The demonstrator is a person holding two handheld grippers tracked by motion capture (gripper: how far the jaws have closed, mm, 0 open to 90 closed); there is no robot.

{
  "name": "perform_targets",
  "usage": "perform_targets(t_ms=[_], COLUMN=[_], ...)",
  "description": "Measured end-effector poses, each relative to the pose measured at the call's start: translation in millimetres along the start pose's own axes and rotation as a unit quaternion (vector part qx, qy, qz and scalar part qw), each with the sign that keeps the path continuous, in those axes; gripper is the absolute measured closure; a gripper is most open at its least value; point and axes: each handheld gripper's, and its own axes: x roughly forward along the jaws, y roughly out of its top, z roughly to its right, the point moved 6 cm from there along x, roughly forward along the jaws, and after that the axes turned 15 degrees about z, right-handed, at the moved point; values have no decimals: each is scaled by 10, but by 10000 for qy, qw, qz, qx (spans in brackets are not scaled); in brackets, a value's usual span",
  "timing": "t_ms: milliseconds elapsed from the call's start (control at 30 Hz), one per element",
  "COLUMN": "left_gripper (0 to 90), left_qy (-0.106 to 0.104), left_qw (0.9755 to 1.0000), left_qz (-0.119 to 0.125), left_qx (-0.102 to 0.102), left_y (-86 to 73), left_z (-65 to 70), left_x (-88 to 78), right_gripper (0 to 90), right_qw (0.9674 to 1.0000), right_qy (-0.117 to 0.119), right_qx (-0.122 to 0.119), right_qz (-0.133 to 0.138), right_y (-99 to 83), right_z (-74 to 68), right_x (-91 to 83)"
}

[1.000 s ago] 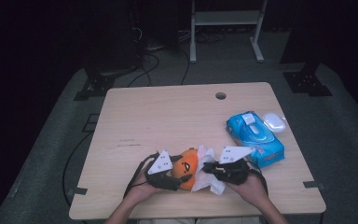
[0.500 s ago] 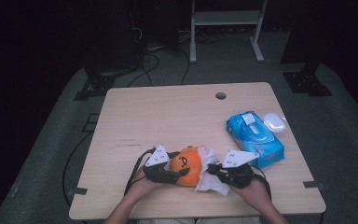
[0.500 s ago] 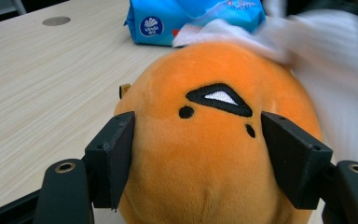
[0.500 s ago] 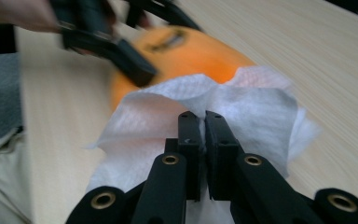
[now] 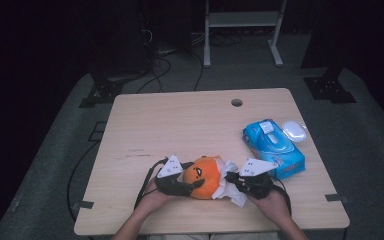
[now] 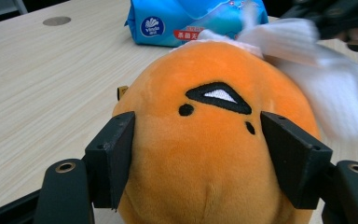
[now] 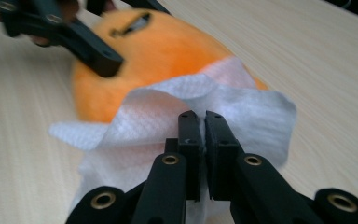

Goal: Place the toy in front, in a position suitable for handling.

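Observation:
A round orange plush toy [image 5: 206, 176] with a stitched black face lies near the table's front edge. My left gripper [image 5: 192, 186] is shut on it, one pad pressing into each side of the toy [image 6: 205, 154]. My right gripper [image 7: 200, 121] is shut on a white wipe [image 7: 251, 112], which drapes over the toy's right side [image 5: 228, 189]. In the right gripper view the left gripper's black jaw crosses the orange toy [image 7: 158, 51]. In the left gripper view the wipe [image 6: 317, 60] is blurred at the upper right.
A blue pack of wet wipes [image 5: 272, 147] lies at the table's right side, with a small white lid-like object [image 5: 294, 131] beside it. The wooden table [image 5: 180, 125] has a cable hole [image 5: 236, 102] near its far edge. Dark floor and stands surround it.
The toy has turned a little in the left gripper, and the wipe has shifted slightly over its right side. Both hands stay about where they were.

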Motion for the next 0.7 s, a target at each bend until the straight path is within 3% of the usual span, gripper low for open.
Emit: perform_targets(t_ms=[33,67,133,167,267,333,367,400,467,533,567,633,700], left_gripper=[298,298,298,298,299,298,298,297,296,290,275,195,122], left_qy=[6,32,44,53,42,46,46,50,47,33,22,-51,-101], left_qw=[10000,10000,10000,10000,10000,10000,10000,10000,10000,10000,10000,9999,9998], left_qz=[1,-4,2,1,2,-1,-6,-2,37,29,35,109,164], left_qx=[-8,-14,-32,-39,33,65,80,71,-27,-23,-51,-92,3], left_y=[-1,1,3,2,6,13,14,12,3,5,22,74,129], left_z=[-6,-11,-16,-14,-6,-1,-2,-7,-17,-28,-26,-17,10], left_x=[5,15,16,13,21,40,45,47,43,31,19,-11,-64], right_gripper=[851,850,851,851,851,851,851,851,850,850,851,852,852], right_qw=[9998,9996,9995,9998,9999,9989,9987,9990,9990,9996,9997,9994,9989], right_qy=[178,243,202,175,-95,-98,-90,-62,217,221,200,213,139], right_qx=[32,-142,-229,-67,36,463,498,431,288,23,-4,235,400], right_qz=[93,71,45,87,4,54,67,101,247,186,146,163,188], right_y=[41,72,76,66,-21,-93,-98,-79,24,62,51,8,-28], right_z=[-82,-165,-162,-88,98,202,195,162,-1,-90,-93,-37,28], right_x=[24,76,88,70,20,-9,-11,-4,25,76,95,102,80])
